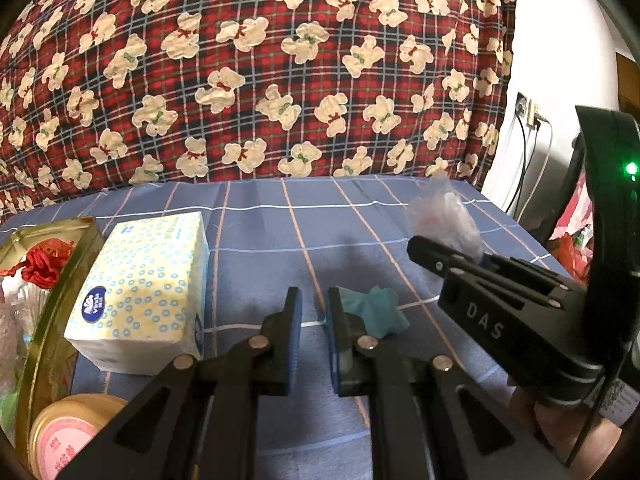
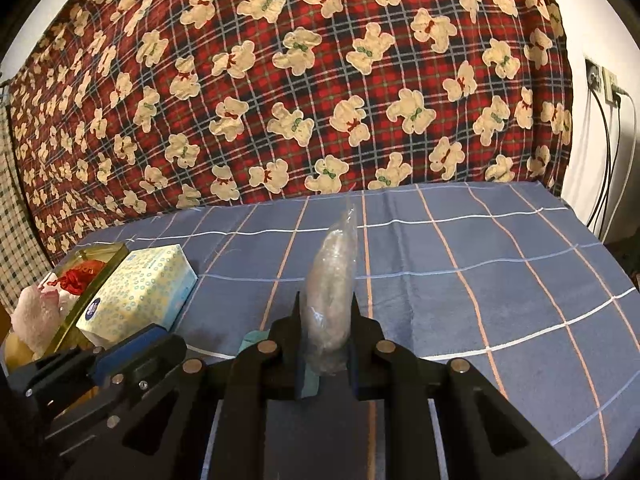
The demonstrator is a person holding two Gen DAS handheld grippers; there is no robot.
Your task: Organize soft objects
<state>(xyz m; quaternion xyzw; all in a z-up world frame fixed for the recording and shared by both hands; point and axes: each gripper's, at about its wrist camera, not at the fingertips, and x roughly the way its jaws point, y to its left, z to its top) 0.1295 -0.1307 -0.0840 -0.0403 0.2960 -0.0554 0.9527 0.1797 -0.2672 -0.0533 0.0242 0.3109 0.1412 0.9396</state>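
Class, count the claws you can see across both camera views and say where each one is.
2. The left claw hangs over the blue checked cloth beside the tissue pack, nothing between its pads. The right claw is clamped on a clear plastic bag. None seem hidden.

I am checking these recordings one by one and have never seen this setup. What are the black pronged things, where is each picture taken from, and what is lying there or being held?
There is no robot here. A person holds a hand-operated gripper in each hand, and a wide-angle camera on each one looks forward along its jaws. One picture comes from the left gripper, the other from the right gripper. The left jaws hold nothing and show a narrow gap. The right jaws are closed on a clear plastic bag with something pale inside. On the blue checked cloth lie a tissue pack, a gold tin with red and pink soft things in it, and a small teal piece that I cannot identify.
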